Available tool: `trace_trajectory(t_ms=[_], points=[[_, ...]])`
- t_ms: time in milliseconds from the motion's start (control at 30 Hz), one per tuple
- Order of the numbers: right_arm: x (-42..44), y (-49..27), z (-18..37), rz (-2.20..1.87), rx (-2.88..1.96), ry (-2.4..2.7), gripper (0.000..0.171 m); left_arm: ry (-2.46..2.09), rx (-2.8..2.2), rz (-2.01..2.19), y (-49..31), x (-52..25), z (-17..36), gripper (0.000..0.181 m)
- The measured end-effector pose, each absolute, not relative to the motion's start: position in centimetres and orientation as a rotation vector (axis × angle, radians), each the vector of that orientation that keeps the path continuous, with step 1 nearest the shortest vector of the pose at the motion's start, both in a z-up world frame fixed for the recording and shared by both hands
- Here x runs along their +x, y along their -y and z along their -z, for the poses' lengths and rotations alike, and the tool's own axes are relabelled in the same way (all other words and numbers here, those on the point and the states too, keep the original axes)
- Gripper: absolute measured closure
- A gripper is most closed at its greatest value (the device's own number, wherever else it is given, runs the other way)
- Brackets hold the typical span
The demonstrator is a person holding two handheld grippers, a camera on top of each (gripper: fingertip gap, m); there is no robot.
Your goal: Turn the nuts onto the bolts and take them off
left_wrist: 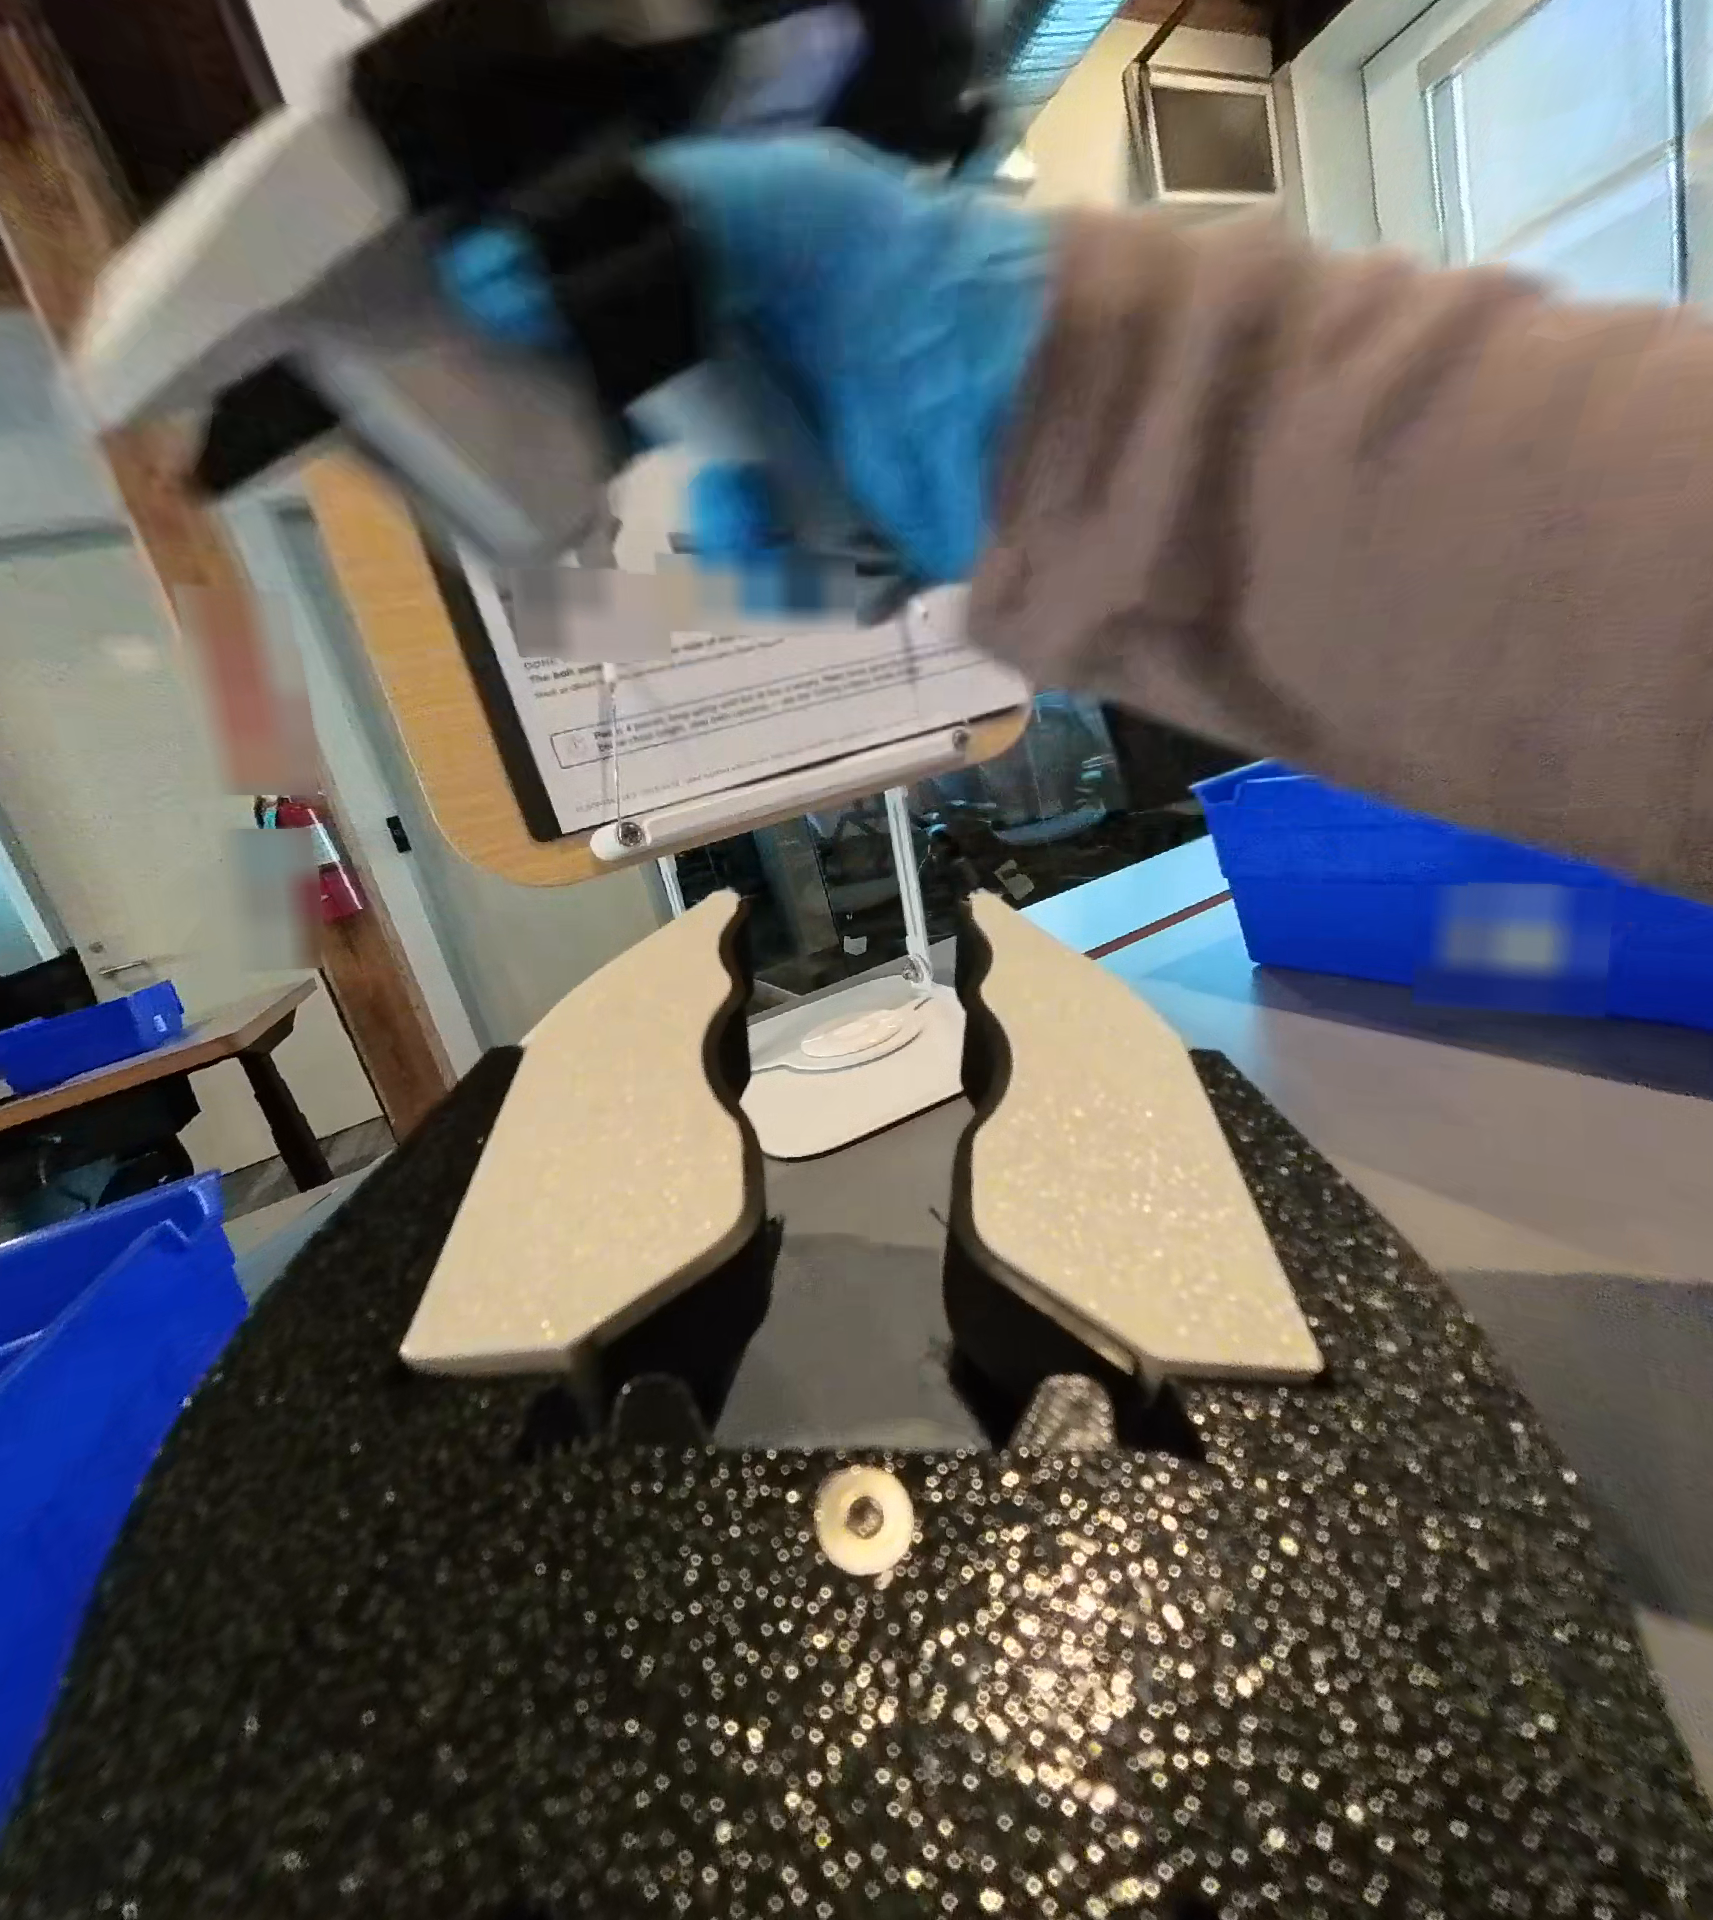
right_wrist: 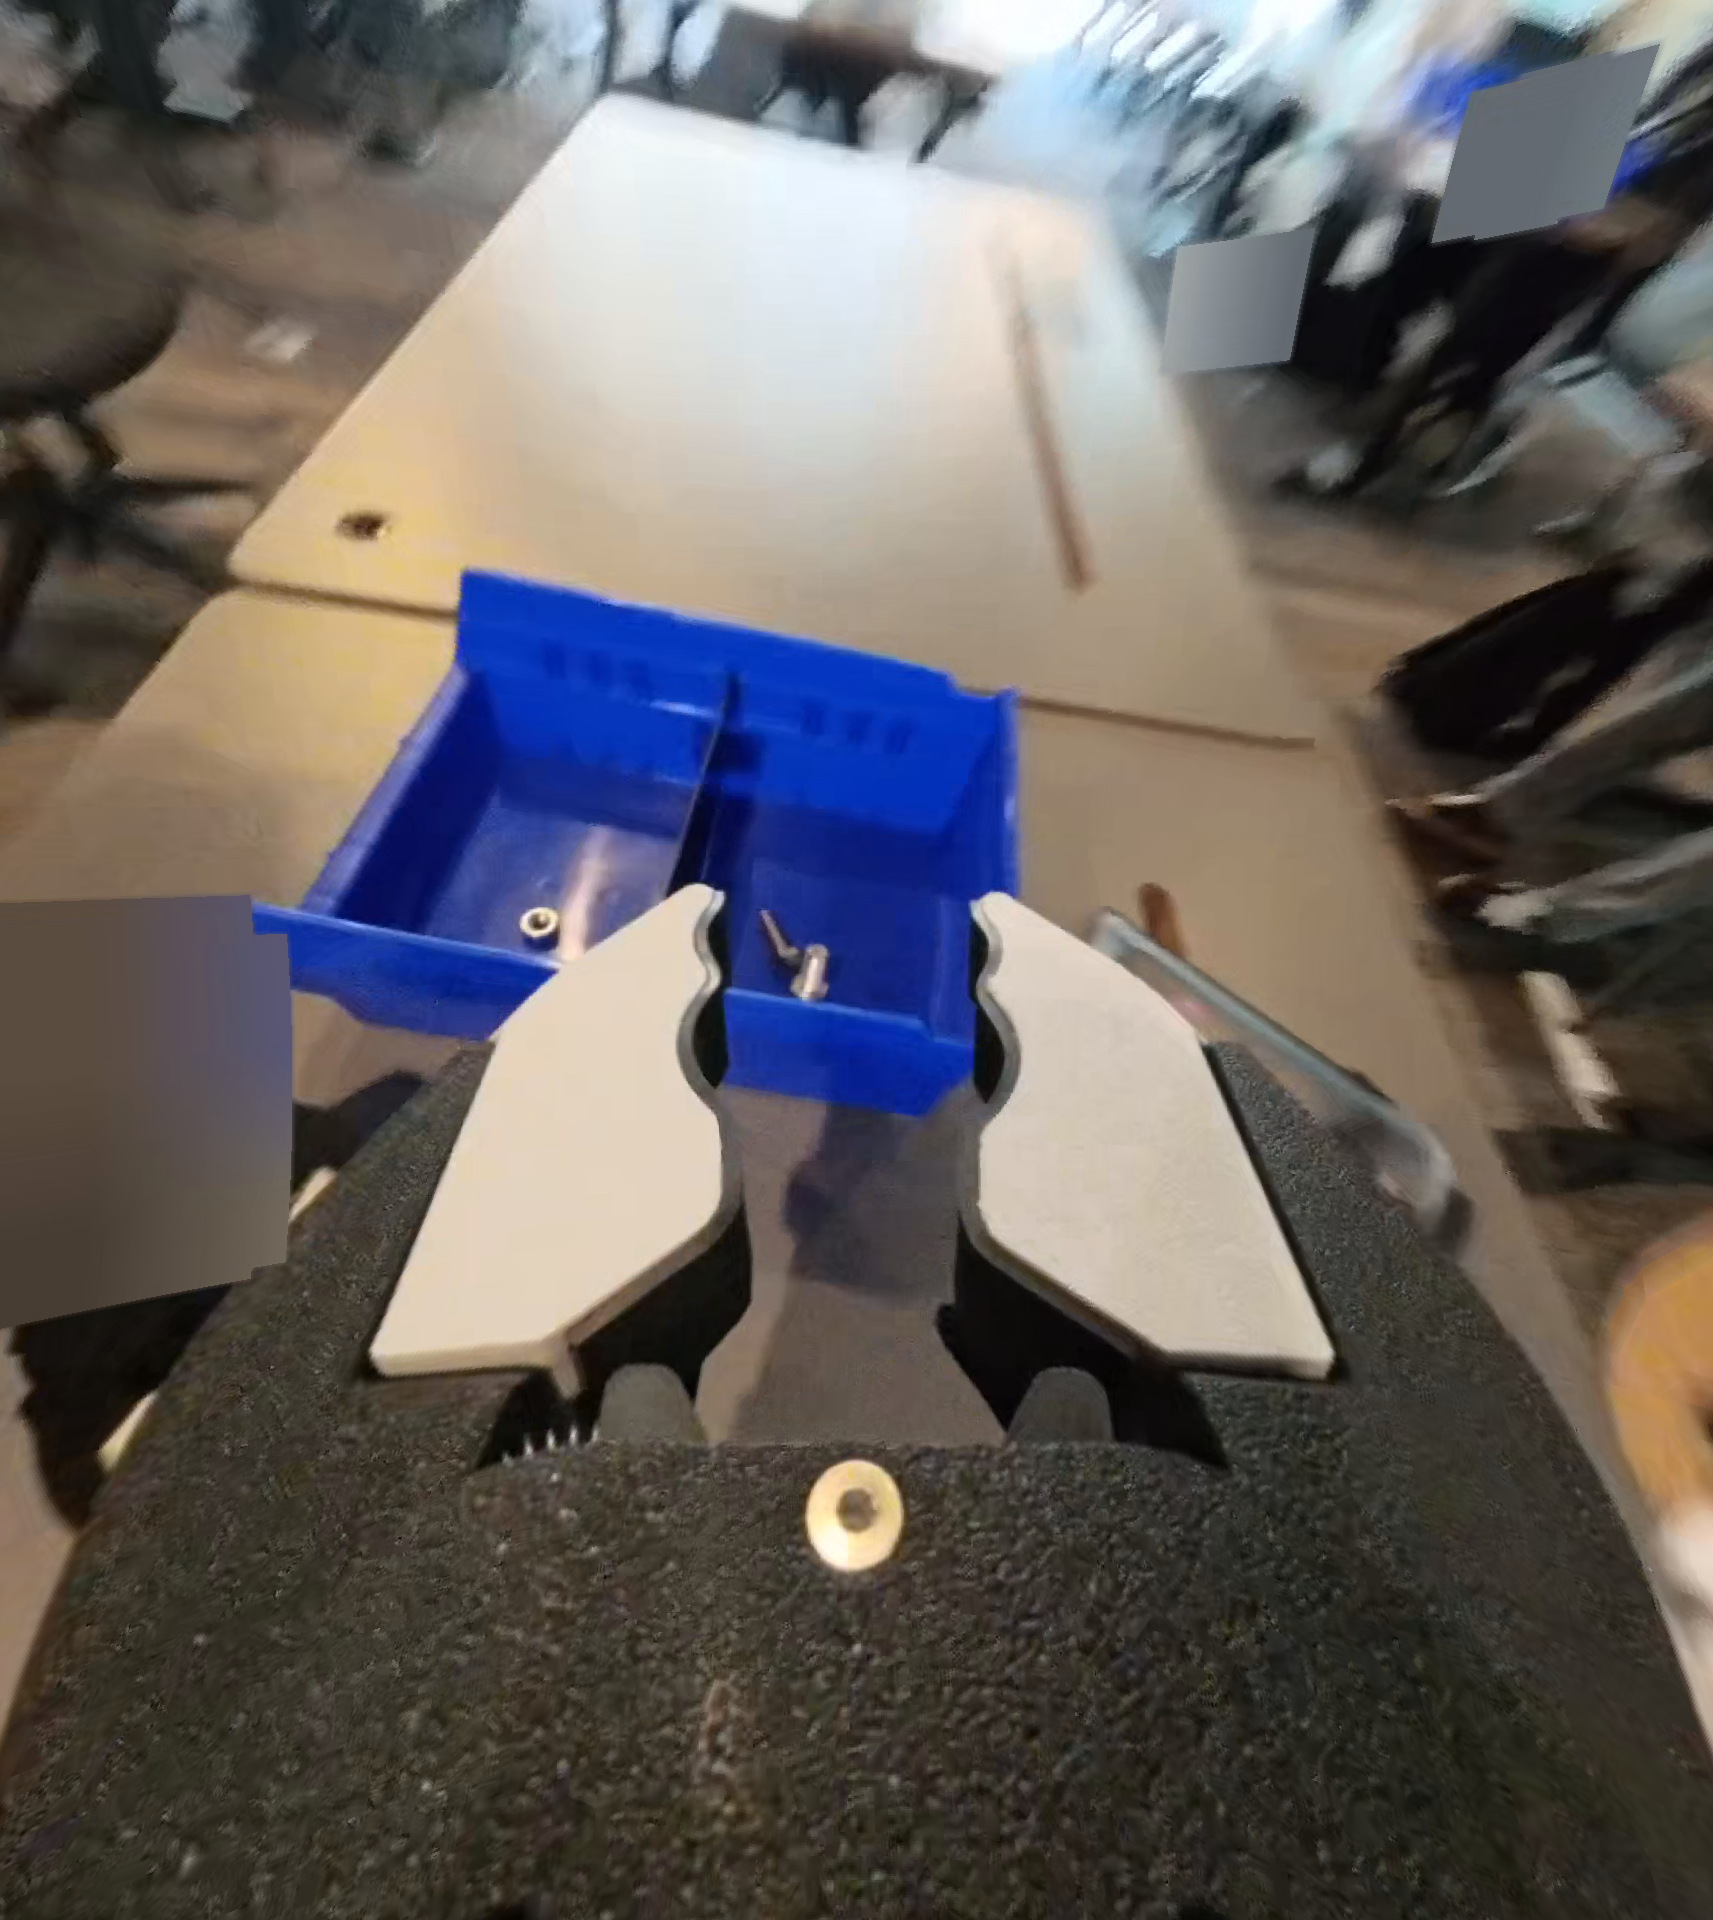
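**Above the parts bin, both grippers empty with the hardware loose**

Over a pale worktable, the right gripper [right_wrist: 847, 935] hangs with its jaws spread and nothing between them, tilted down toward a blue divided bin [right_wrist: 893, 1049]. One nut [right_wrist: 538, 921] lies alone in the bin's left compartment; two bolts [right_wrist: 796, 958] lie close together, seemingly touching, in the right compartment, past the divider. The left gripper [left_wrist: 852, 935] is likewise parted and empty, aimed at a paper-bearing stand [left_wrist: 727, 717] well away from the bin. Other blue bins [left_wrist: 1454, 914] sit to its sides.

The right wrist view is streaked with blur, so a fast descent looks the main hazard: wide fingers could strike the bin's front wall or divider and shove the bin along the table. Because the bolts lie so close, a pinch may catch both, or nudge one so it rolls out of reach. Small smooth metal may also slip or twist in broad pads, leaving a bolt askew and a nut prone to cross-thread. A gloved hand [left_wrist: 873, 343] crosses high in the left wrist view.
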State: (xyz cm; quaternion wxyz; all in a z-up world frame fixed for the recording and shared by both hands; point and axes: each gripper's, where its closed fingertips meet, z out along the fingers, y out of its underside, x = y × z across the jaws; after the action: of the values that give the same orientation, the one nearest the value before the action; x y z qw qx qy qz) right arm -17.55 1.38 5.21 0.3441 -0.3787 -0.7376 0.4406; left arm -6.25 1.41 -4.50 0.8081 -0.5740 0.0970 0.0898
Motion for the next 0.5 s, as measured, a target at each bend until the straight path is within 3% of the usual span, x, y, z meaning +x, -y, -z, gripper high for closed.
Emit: trace_trajectory(t_ms=[300,500], points=[[4.8,-7.7,-9.1,-0.878,-1.169,1.259,0.133,-0.243,-1.235,-0.193,-1.0,-5.4,4.6,0.143],[11.3,-9.1,-11.7,-0.769,-1.148,1.055,0.137,-0.294,-1.242,-0.205,-1.0,-4.4,4.9,0.142]])
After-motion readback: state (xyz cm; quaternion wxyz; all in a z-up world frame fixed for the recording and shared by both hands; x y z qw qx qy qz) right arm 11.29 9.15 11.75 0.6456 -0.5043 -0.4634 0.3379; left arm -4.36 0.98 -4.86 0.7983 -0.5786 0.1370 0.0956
